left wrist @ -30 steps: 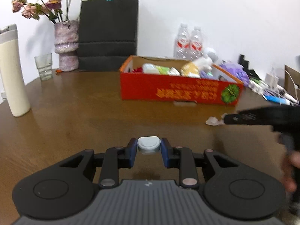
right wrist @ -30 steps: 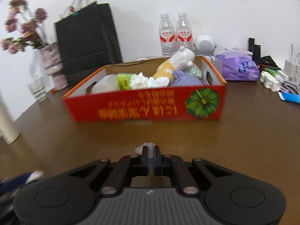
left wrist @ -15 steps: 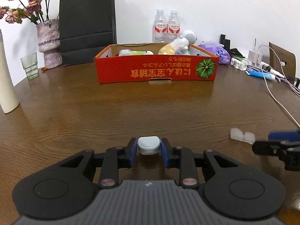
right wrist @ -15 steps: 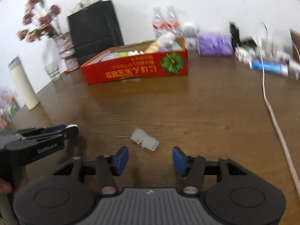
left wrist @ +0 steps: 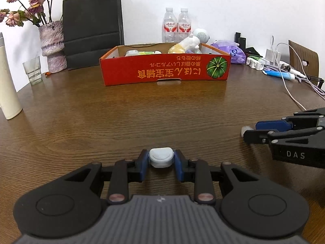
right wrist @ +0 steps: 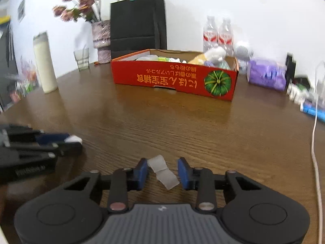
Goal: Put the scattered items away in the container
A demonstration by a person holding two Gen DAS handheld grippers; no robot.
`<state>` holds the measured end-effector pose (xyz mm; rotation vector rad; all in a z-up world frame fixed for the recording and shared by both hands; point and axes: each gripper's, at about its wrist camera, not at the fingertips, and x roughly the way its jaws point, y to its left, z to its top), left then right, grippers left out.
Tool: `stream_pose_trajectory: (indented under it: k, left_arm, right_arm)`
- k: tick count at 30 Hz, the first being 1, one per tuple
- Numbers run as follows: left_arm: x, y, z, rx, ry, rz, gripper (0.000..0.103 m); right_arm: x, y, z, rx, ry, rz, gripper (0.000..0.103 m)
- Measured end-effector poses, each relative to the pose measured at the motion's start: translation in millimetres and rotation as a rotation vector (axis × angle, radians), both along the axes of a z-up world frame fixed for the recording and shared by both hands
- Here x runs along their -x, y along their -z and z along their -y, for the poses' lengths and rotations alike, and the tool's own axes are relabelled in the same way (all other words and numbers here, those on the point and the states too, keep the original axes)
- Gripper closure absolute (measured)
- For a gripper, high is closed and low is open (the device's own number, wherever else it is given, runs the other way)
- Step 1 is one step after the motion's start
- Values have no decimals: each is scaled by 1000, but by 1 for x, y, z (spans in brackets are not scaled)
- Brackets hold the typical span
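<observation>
My left gripper (left wrist: 161, 163) is shut on a small pale grey-white rounded case (left wrist: 161, 157), just above the wooden table. A clear plastic packet (right wrist: 161, 167) lies on the table between the blue pads of my right gripper (right wrist: 162, 172). Those jaws are closing, and a small gap shows beside the left pad. The red cardboard box (left wrist: 162, 72) stands farther back with several items inside; the right wrist view shows the box (right wrist: 172, 79) too. The right gripper (left wrist: 251, 131) reaches in from the right edge of the left wrist view. The left gripper (right wrist: 71, 142) shows low at the left of the right wrist view.
A cream tumbler (left wrist: 8, 81), a glass (left wrist: 32, 71), a vase of dried roses (left wrist: 52, 46) and a black paper bag (left wrist: 91, 28) stand at the back left. Two water bottles (left wrist: 176, 28), a purple pack (left wrist: 231, 52) and chargers sit behind the box. A white cable (right wrist: 314, 142) runs down the right.
My right gripper has dropped onto the clear packet and its jaws have narrowed around it. The left gripper has shifted slightly, still holding the case.
</observation>
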<state>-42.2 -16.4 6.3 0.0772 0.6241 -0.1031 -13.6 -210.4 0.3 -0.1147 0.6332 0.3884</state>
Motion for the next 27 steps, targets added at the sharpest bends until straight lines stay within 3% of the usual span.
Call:
stream_pose_trajectory:
  k: [5, 7, 10, 14, 17, 23, 26, 27]
  left_arm:
    - [4, 0, 3, 1, 0, 2, 75]
    - [5, 0, 5, 0, 3, 4, 75]
    - [9, 0, 7, -4, 12, 3, 75]
    - [11, 1, 4, -2, 9, 4, 75]
    - [11, 1, 3, 4, -2, 7, 75]
    - [11, 2, 3, 3, -2, 11, 75]
    - [11, 2, 3, 6, -2, 11, 75]
    - [11, 1, 2, 8, -11, 11, 75]
  right_arm:
    - [11, -10, -7, -4, 99, -15, 102]
    - [17, -11, -10, -33, 183, -28, 102]
    - [23, -6, -15, -58, 237, -24, 93]
    - [36, -13, -6, -56, 164, 1, 70]
    - [41, -15, 2, -42, 140, 7, 70]
    - [40, -7, -1, -9, 138, -12, 73]
    - [35, -3, 0, -16, 154, -17, 91]
    - [35, -3, 1, -20, 158, -19, 92]
